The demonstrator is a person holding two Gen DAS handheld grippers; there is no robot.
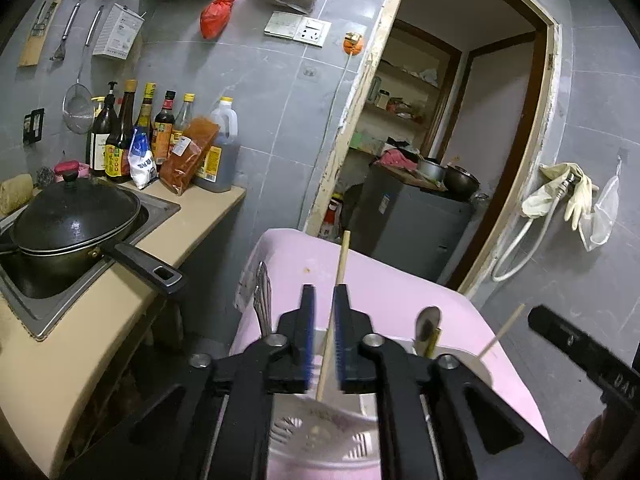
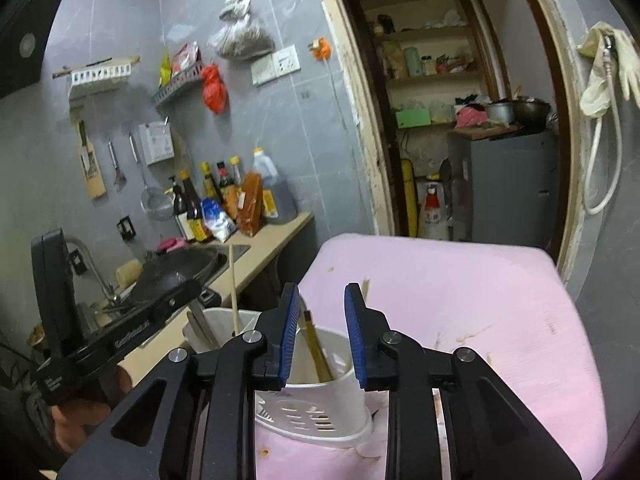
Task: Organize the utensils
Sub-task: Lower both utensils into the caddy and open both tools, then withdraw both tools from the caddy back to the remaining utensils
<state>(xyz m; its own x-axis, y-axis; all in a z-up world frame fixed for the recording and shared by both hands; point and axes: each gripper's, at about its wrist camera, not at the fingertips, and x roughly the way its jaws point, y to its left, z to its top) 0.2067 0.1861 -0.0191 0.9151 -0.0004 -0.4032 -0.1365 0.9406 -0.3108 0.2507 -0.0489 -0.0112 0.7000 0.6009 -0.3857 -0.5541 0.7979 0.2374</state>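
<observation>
We look from left wrist along left gripper (image 1: 324,300) fingers, tilted downward, very near white utensil holder (image 1: 320,436) on pink stool (image 1: 400,292); counter (image 1: 120,280) at left, doorway (image 1: 440,140) ahead; we look from right wrist along right gripper (image 2: 322,300), likewise tilted downward, close above same utensil holder (image 2: 316,412) on pink stool (image 2: 460,300); left gripper (image 2: 120,320) shows at left edge; both views share holder, stool, counter (image 2: 260,248), bottles (image 1: 152,136), grey tiled wall, doorway (image 2: 452,100).
</observation>
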